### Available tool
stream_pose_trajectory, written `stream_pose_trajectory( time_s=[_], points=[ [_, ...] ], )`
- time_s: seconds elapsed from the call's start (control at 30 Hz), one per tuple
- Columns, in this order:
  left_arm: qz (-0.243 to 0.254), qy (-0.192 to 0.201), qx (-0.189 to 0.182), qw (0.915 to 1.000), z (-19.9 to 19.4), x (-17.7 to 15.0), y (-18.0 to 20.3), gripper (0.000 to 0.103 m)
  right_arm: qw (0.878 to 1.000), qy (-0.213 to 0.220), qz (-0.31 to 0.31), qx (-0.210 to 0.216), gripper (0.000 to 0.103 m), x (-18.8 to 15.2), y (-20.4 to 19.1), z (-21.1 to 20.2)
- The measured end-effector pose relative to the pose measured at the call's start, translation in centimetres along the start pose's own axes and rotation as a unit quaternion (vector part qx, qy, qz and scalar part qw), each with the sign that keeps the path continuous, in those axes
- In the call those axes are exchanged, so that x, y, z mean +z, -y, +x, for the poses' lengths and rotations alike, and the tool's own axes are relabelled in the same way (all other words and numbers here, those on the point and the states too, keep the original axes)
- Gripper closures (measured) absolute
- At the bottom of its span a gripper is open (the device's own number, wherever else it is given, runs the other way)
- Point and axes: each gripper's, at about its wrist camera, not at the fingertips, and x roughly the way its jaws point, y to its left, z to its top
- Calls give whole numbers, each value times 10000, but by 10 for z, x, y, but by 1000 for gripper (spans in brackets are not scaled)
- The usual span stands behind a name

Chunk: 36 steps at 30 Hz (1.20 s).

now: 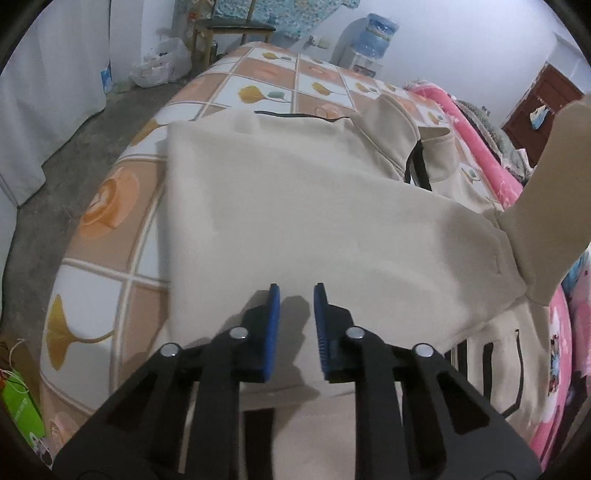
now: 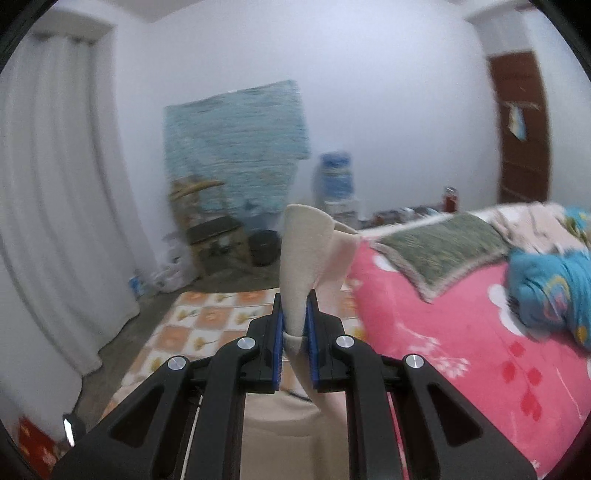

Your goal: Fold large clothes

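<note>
A large cream garment (image 1: 295, 206) with black trim lies partly folded on the checkered bed cover (image 1: 110, 206). My left gripper (image 1: 297, 291) is open and empty, just above the garment's near part. At the right of the left wrist view a cream sleeve (image 1: 554, 192) is lifted off the bed. In the right wrist view my right gripper (image 2: 294, 295) is shut on that cream sleeve (image 2: 301, 251), which stands up between the blue pads (image 2: 279, 332), held well above the bed.
A pink blanket (image 2: 443, 332) with a grey-green cushion (image 2: 443, 243) and blue cloth (image 2: 554, 295) lies along the bed's right side. A white curtain (image 2: 55, 221), a chair (image 1: 232, 29), plastic bags (image 1: 162, 62) and a water dispenser (image 1: 373, 40) stand beyond the bed.
</note>
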Motion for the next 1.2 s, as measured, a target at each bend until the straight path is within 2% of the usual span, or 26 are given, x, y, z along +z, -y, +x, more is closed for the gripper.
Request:
stream_pose_trajectory(
  time_s=[0.17, 0.23, 0.3, 0.33, 0.37, 0.43, 0.47, 0.53, 0.63, 0.73, 0.77, 0.83, 0.97, 1.03, 1.1, 1.13, 1.17, 1.2],
  points=[
    [-208, 166, -323, 9991, -21, -3, -18, 90, 9954, -125, -661, 678, 91, -27, -95, 6],
    [-289, 266, -444, 9982, -33, -5, -27, 90, 9893, -395, -942, 1038, 89, -54, -135, 17],
    [-335, 323, -550, 9974, -42, -7, -34, 90, 9794, -849, -1186, 1400, 76, -83, -165, 33],
    [-365, 341, -620, 9968, -47, -9, -39, 90, 9721, -1159, -1265, 1599, 53, -102, -177, 44],
    [-387, 349, -684, 9963, -51, -10, -43, 90, 9647, -1451, -1316, 1762, 37, -117, -184, 52],
    [-418, 354, -828, 9951, -56, -12, -49, 90, 9513, -1964, -1324, 1974, 37, -146, -187, 67],
    [-419, 365, -858, 9948, -58, -13, -51, 90, 9460, -2220, -1265, 1993, 37, -162, -182, 73],
    [-367, 404, -934, 9941, -62, -13, -52, 90, 9455, -2415, -1086, 1893, 37, -175, -162, 77],
    [-295, 411, -1060, 9931, -61, -7, -47, 89, 9544, -2547, -302, 1524, 37, -180, -93, 78],
    [-291, 317, -1008, 9940, -50, 6, -39, 76, 9605, -2532, 380, 1088, 36, -181, -32, 77],
    [-281, 294, -973, 9944, -46, 9, -37, 70, 9627, -2508, 667, 767, 36, -181, -2, 75],
    [-218, 187, -714, 9970, -31, 21, -27, 62, 9627, -2466, 1038, 406, 36, -184, 38, 75],
    [-162, -48, -283, 9995, 0, 38, -18, 62, 9577, -2447, 1513, 54, 36, -186, 93, 85],
    [-151, -121, -88, 9998, 14, 44, -16, 63, 9533, -2525, 1656, -19, 37, -189, 111, 99],
    [-87, -35, 28, 10000, 19, 48, -12, 64, 9503, -2620, 1678, -83, 37, -193, 120, 113],
    [-12, -9, 121, 9999, 20, 48, -8, 70, 9495, -2657, 1663, -85, 37, -195, 121, 117],
    [76, -1, 207, 9998, 21, 48, -4, 84, 9486, -2715, 1625, -73, 37, -197, 123, 127],
    [170, -37, 262, 9995, 24, 47, -1, 92, 9482, -2745, 1594, -72, 37, -198, 123, 134]
  ],
)
